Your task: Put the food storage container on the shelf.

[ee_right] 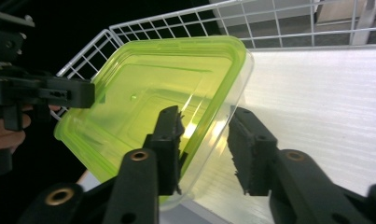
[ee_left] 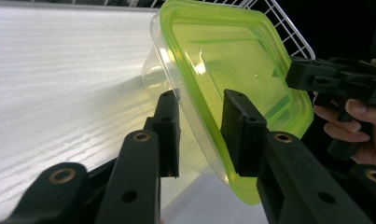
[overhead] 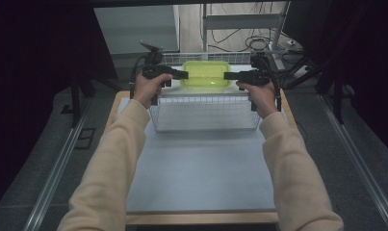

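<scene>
Lidded container (overhead: 205,73) sat in wire basket (overhead: 206,115), both jaws spread astride its rim; release step, withdrawal likely next.

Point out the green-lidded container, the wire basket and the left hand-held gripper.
green-lidded container (overhead: 205,73): high view, middle of its lid.
wire basket (overhead: 206,97): high view, its near top rim.
left hand-held gripper (ee_left: 199,135): left gripper view, gap between its two jaws, across the container's edge.

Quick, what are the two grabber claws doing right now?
Left gripper: open, jaws either side of the green-lidded box's rim, not pressing it.
Right gripper: open too, jaws astride the opposite rim, with a gap showing.
</scene>
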Demonstrator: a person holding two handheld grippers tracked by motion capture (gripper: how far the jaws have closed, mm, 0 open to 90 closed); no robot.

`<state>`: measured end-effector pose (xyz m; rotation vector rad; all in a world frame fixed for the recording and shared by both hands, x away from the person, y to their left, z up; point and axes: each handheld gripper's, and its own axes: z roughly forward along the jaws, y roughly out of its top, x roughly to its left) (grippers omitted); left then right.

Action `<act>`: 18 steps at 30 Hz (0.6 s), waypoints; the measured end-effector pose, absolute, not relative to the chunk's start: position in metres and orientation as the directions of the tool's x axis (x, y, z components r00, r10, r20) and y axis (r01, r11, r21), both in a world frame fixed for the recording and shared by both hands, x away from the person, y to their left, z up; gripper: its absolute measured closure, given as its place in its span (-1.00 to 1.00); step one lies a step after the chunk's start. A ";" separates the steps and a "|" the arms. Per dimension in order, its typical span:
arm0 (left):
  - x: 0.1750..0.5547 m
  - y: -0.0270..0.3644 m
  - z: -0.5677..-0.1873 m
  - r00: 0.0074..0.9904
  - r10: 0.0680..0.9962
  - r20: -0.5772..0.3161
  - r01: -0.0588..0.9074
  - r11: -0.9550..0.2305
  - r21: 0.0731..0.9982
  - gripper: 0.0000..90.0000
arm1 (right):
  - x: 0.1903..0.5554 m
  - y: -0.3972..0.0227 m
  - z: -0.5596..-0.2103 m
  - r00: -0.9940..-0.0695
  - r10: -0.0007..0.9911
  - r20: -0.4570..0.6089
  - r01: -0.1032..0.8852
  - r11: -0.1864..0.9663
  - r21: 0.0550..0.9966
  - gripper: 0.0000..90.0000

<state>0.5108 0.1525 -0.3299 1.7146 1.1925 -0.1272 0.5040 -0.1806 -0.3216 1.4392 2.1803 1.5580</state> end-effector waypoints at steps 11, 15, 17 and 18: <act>0.499 0.164 -0.320 0.543 0.664 -0.515 0.680 0.012 0.733 -0.59 | 0.484 -0.184 -0.309 -0.575 0.774 0.267 0.519 0.091 0.850 -0.10; 0.482 0.169 -0.313 0.563 0.680 -0.469 0.638 0.003 0.770 -0.59 | 0.464 -0.192 -0.306 -0.618 0.749 0.239 0.464 0.103 0.880 -0.20; 0.458 0.168 -0.310 0.577 0.720 -0.387 0.594 -0.045 0.803 -0.58 | 0.453 -0.196 -0.307 -0.645 0.731 0.224 0.439 0.114 0.891 -0.21; 0.449 0.168 -0.311 0.584 0.723 -0.369 0.580 -0.055 0.813 -0.58 | 0.448 -0.198 -0.308 -0.656 0.724 0.214 0.430 0.125 0.894 -0.22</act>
